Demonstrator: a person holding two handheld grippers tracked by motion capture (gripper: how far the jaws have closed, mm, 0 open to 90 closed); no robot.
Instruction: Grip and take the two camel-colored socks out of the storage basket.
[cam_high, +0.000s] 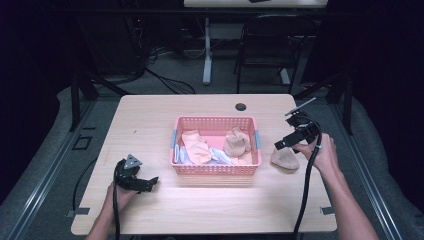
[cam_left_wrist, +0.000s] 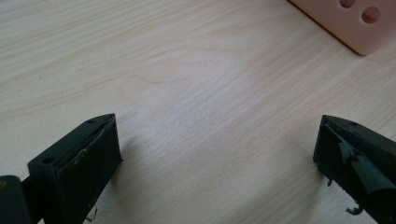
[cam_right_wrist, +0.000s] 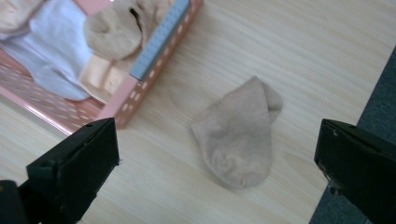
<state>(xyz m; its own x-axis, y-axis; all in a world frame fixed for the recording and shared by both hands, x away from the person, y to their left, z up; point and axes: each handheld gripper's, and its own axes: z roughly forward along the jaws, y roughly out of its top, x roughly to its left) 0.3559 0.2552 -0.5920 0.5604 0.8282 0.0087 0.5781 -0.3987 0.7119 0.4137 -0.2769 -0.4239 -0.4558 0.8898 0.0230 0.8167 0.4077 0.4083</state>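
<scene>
A tan sock (cam_high: 284, 159) (cam_right_wrist: 239, 133) lies flat on the wooden table just right of the pink basket (cam_high: 216, 170). My right gripper (cam_high: 283, 143) (cam_right_wrist: 217, 156) hovers above that sock, open, jaws wide apart with nothing between them. Inside the basket lie a peach sock (cam_high: 196, 147), a white sock (cam_high: 220, 155) (cam_right_wrist: 52, 56) and a bunched tan sock (cam_high: 236, 142) (cam_right_wrist: 112, 29). My left gripper (cam_high: 150, 183) (cam_left_wrist: 217, 154) rests low over bare table at the front left, open and empty, a little way from the basket's near left corner (cam_left_wrist: 359, 23).
The table's right edge (cam_right_wrist: 359, 121) runs close beside the loose sock, with dark floor beyond it. A round cable hole (cam_high: 241, 106) sits in the table behind the basket. A chair (cam_high: 270, 45) and a table leg (cam_high: 207, 50) stand beyond the far edge.
</scene>
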